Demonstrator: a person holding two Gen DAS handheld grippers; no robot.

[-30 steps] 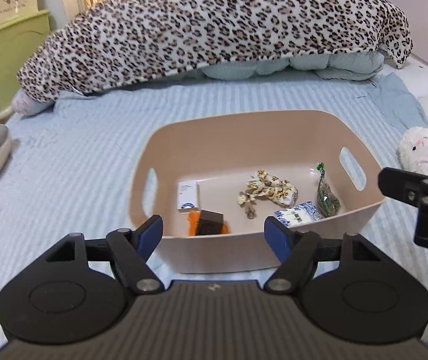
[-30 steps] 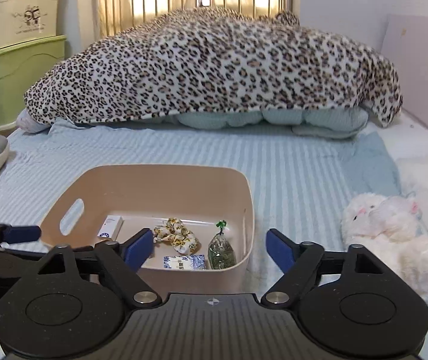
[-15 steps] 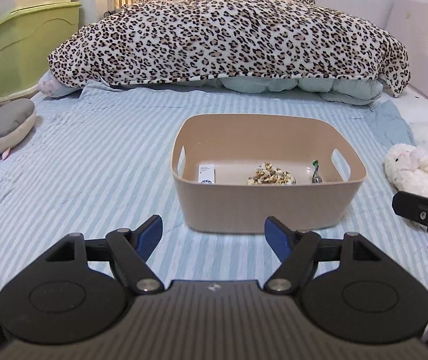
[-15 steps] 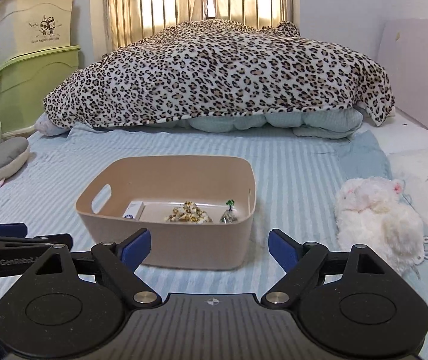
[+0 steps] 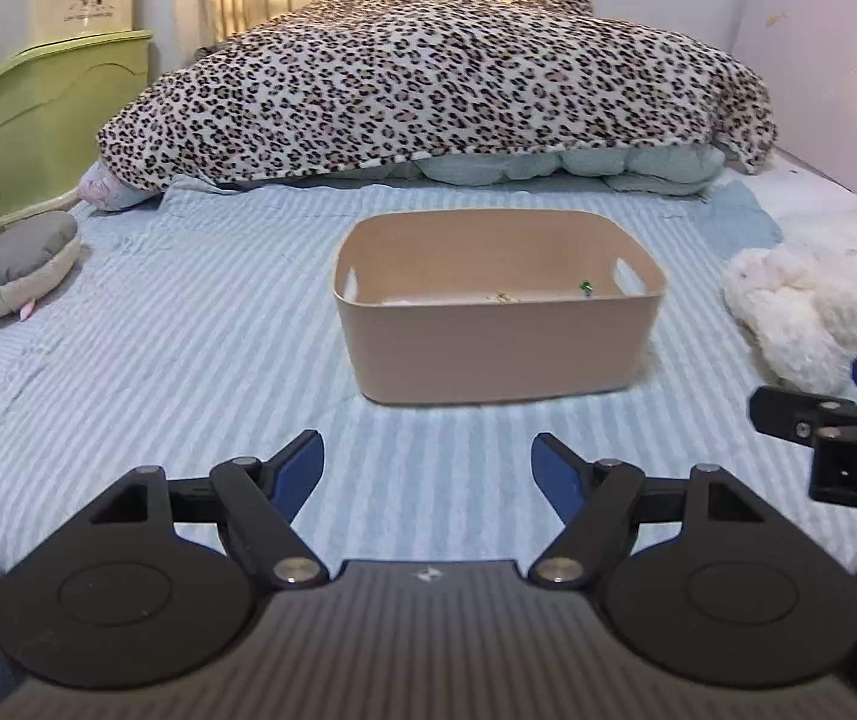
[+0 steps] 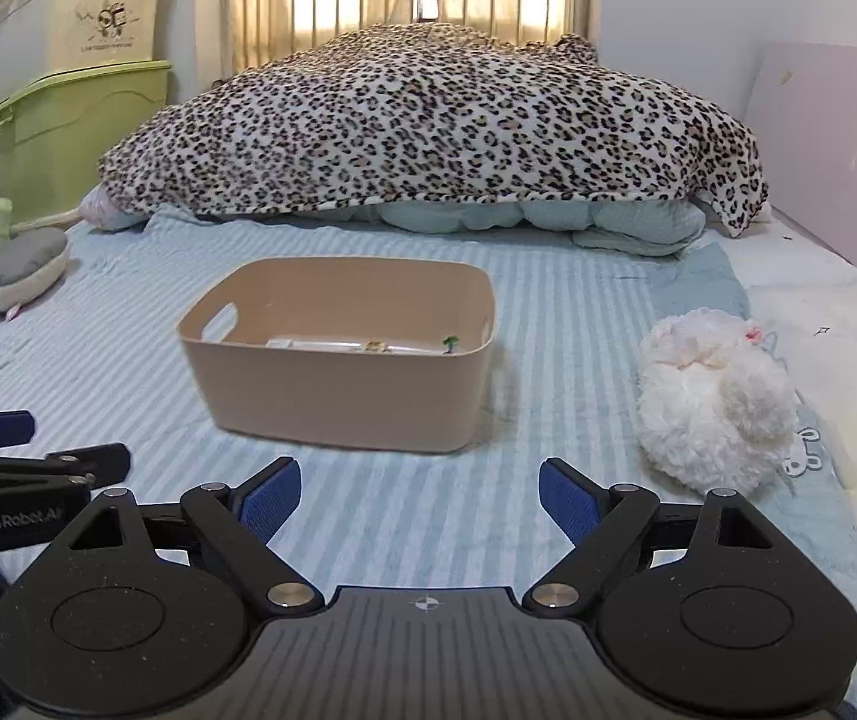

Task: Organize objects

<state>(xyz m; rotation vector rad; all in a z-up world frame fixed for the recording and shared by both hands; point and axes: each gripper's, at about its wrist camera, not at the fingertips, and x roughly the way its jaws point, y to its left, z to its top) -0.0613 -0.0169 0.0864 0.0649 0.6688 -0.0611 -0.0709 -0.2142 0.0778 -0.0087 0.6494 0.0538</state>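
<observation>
A beige plastic bin (image 5: 497,336) with cut-out handles stands on the striped bed; it also shows in the right wrist view (image 6: 338,384). Only the tops of small items peek over its rim, among them a green-tipped packet (image 6: 449,343) and a patterned bit (image 6: 375,347). My left gripper (image 5: 427,465) is open and empty, well short of the bin. My right gripper (image 6: 419,495) is open and empty, also short of the bin, and its finger shows at the right edge of the left wrist view (image 5: 818,420).
A white plush toy (image 6: 710,396) lies right of the bin. A grey plush (image 6: 14,270) lies at the far left. A leopard-print blanket (image 6: 428,120) covers the bed's far end. Green and cream storage boxes (image 6: 74,114) stand at the left wall.
Both grippers have pulled back and dropped lower, away from the bin. The bin now looks smaller and its contents are mostly hidden behind the near wall.
</observation>
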